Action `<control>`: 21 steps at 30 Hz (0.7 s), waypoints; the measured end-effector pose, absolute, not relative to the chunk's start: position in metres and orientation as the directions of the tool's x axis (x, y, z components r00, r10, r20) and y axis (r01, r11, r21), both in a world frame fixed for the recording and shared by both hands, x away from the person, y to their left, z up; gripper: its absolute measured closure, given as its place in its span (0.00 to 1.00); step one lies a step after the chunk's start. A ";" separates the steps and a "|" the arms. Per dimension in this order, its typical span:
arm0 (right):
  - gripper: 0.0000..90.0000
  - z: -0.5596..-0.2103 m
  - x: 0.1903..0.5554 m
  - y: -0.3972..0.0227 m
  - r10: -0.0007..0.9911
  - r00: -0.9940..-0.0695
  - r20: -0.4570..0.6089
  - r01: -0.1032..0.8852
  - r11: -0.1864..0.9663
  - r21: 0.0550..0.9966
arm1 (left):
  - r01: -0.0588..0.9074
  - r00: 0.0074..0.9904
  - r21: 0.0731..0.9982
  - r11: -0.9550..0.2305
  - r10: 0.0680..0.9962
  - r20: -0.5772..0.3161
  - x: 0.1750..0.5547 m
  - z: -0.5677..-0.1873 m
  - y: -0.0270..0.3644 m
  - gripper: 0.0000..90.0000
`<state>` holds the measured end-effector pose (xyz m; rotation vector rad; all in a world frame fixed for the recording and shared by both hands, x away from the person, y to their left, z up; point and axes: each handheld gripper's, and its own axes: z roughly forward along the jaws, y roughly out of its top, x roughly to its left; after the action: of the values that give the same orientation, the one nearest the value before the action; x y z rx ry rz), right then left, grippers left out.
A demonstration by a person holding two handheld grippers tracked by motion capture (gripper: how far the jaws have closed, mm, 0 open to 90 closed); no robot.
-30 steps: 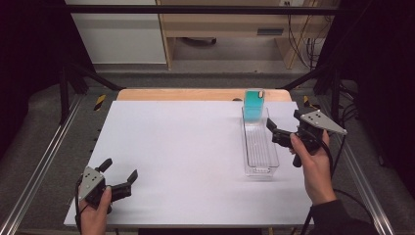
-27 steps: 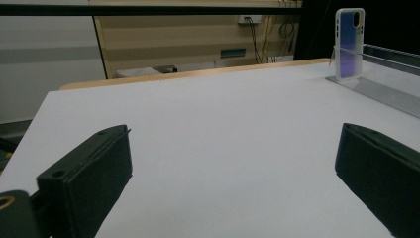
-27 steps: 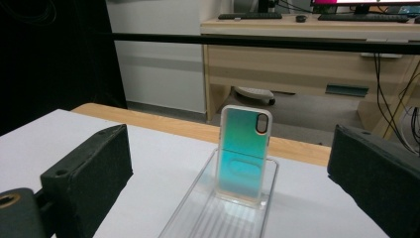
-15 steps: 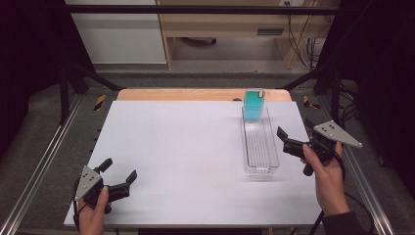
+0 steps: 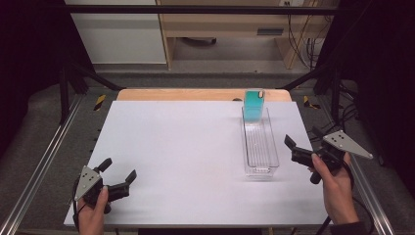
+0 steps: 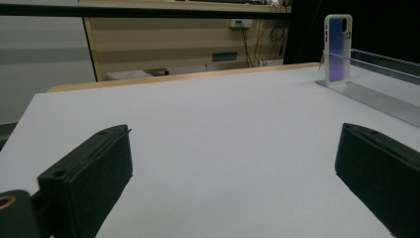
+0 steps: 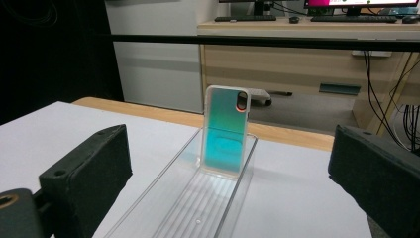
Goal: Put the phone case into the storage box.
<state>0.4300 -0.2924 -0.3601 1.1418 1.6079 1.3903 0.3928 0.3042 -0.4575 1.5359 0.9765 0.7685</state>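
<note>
Matte white tabletop [image 5: 186, 147], ribbed clear tray [image 5: 261, 147], glossy teal phone case [image 5: 254, 105], both grippers' fingers wide.

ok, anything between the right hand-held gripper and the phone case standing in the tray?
Just the clear tray itself, bare inside. In the right gripper view nothing sits between the right hand-held gripper and the phone case at the far end.

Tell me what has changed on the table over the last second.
The right tongs drew back toward the person, from beside the far half of the clear tray to its near end, jaws open and empty throughout. Nothing was gripped or released. The left tongs kept their place at the near left, open. The phone case stayed upright at the tray's far end.
</note>
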 end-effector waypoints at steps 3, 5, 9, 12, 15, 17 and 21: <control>0.04 -0.363 0.427 -0.296 0.933 -0.358 0.037 0.165 0.024 0.986 | 0.178 0.450 0.982 -0.057 0.893 -0.030 0.393 -0.457 0.305 0.01; 0.04 -0.366 0.424 -0.297 0.931 -0.362 0.050 0.169 0.012 0.986 | 0.177 0.449 0.983 -0.055 0.893 -0.031 0.393 -0.457 0.305 0.01; 0.04 -0.370 0.420 -0.299 0.925 -0.377 0.053 0.162 0.010 0.987 | 0.177 0.451 0.983 -0.055 0.892 -0.031 0.393 -0.458 0.306 0.01; 0.04 -0.373 0.418 -0.299 0.920 -0.389 0.046 0.169 0.022 0.985 | 0.178 0.452 0.982 -0.056 0.892 -0.031 0.393 -0.458 0.306 0.01; 0.04 -0.376 0.416 -0.299 0.917 -0.397 0.042 0.169 0.028 0.985 | 0.179 0.453 0.982 -0.056 0.891 -0.031 0.393 -0.458 0.305 0.01; 0.04 -0.378 0.414 -0.299 0.915 -0.402 0.048 0.170 0.023 0.985 | 0.179 0.453 0.982 -0.057 0.891 -0.031 0.393 -0.458 0.305 0.01; 0.04 -0.384 0.411 -0.299 0.914 -0.403 0.053 0.175 0.020 0.984 | 0.179 0.453 0.982 -0.057 0.891 -0.031 0.393 -0.458 0.305 0.01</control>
<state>0.4109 -0.2991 -0.3844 1.1260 1.6456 1.4384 0.3932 0.3054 -0.4577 1.5404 0.9718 0.7654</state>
